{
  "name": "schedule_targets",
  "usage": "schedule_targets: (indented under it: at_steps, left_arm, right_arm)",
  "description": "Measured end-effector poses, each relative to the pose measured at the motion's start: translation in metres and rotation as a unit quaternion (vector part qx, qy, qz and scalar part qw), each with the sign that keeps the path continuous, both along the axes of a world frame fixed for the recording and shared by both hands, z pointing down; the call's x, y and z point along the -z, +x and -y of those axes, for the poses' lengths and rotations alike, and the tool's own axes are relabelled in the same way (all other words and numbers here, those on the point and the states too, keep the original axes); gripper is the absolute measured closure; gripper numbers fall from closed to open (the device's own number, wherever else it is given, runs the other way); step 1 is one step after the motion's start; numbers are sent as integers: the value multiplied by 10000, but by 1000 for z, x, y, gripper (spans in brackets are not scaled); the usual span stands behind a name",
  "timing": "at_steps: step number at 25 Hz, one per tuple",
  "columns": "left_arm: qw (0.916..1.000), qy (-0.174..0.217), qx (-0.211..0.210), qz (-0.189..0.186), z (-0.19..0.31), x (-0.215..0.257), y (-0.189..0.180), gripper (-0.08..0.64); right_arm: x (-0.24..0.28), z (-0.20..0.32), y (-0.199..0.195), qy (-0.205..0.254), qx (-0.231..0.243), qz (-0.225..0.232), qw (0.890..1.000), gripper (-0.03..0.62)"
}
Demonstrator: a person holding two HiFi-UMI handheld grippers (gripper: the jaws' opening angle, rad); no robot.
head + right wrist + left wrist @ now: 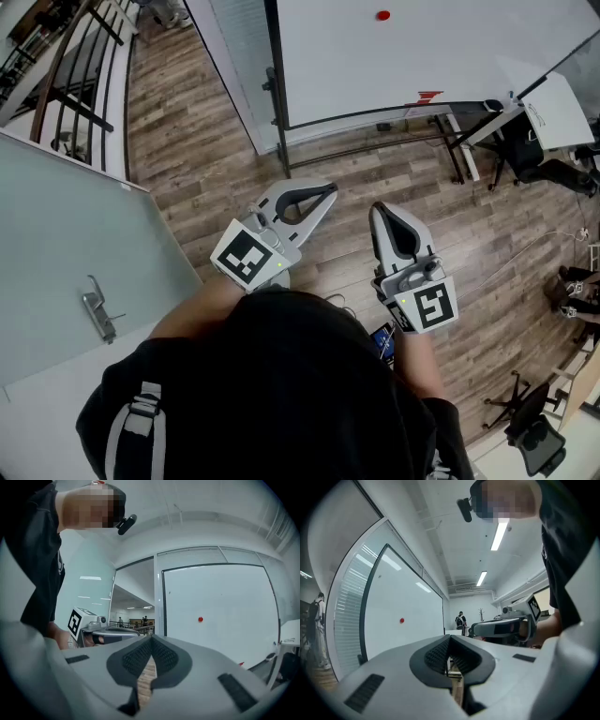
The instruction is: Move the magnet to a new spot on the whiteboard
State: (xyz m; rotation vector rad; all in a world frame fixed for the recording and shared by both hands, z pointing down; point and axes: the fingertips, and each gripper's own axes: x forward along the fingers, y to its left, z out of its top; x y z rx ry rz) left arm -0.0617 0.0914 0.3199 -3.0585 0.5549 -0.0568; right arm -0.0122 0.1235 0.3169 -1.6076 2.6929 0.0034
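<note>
Both tongs closed on nothing, well short of the whiteboard and its magnet.
Nearest the person, the left tongs and right tongs hung side by side over the wood floor. Each pair was pressed together at the tips, nothing pinched between the ridged pads, and both pointed toward the board. Beyond them stood the whiteboard in its dark frame. The small red magnet clung to its white face at about mid-height, nearer the left edge than the right, well apart from both tongs.
</note>
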Motion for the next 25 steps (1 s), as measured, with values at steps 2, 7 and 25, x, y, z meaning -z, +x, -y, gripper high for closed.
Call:
schedule_targets:
  at_steps: [2,7,25]
  left_arm:
    - [10000,-14,34,-28,-6,2,-1,555]
    - [10000,23,59,-77,-18,6,-5,555]
    - [9999,113,57,49,-76,11,25,555]
  right_arm:
    - [2,-6,-2,-8,47,-26,10000,597]
    - [4,-14,-5,19,26,23,10000,597]
    - [9,-60,30,78,13,123,9999,597]
